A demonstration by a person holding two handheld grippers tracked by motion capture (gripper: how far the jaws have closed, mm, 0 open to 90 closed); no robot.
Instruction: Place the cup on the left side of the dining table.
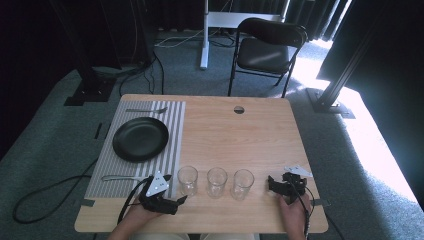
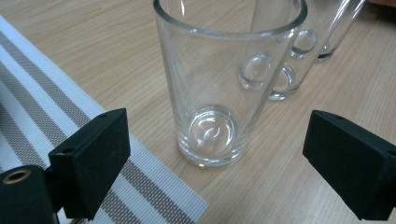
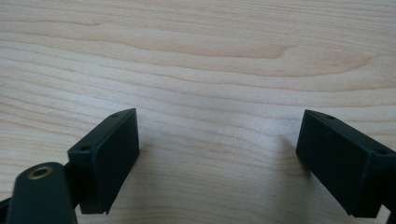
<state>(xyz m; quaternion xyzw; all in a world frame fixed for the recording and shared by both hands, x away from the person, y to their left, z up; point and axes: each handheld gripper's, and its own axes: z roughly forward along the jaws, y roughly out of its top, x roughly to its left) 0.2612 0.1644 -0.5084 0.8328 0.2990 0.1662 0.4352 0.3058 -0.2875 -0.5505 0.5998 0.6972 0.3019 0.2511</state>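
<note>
Left gripper, jaws wide, lined up on nearest glass at placemat edge, not touching. Right gripper wide over bare table. Approach step; next likely: advance, close on glass.

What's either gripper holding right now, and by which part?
Nothing. The left gripper is open, jaws either side of the nearest glass without touching it. The right gripper is open over bare table.
</note>
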